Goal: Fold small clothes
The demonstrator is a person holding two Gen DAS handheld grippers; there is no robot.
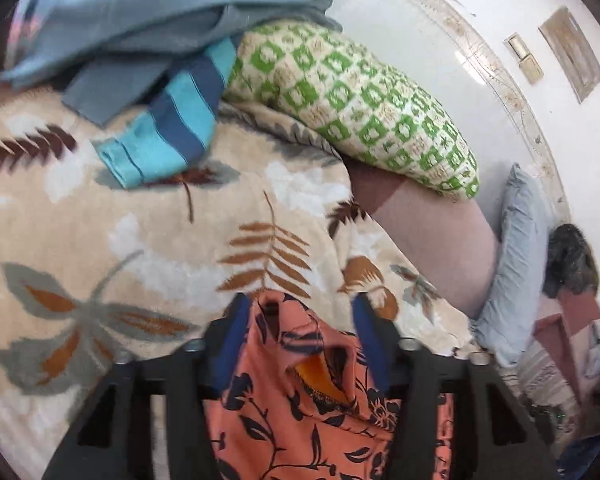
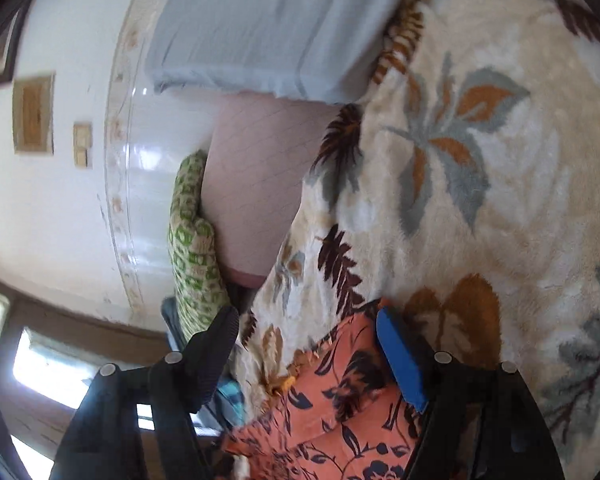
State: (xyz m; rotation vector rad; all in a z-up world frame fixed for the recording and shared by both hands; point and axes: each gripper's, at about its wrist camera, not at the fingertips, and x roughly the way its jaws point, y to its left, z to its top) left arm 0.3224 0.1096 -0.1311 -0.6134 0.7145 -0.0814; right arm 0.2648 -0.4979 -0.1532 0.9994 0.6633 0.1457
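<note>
Plainly unlabelled orange floral garment (image 1: pixel 300 392) between both wide-spread hand-held grippers, left (image 1: pixel 302 308) and right (image 2: pixel 308 328).

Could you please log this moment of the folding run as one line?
stage: release | left gripper: open, orange floral garment loose between jaws | right gripper: open over same garment | surface: leaf-print blanket

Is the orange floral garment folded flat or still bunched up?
Bunched. The orange floral garment lies rumpled in uneven creases on the leaf-print blanket, its edges unaligned.
</note>
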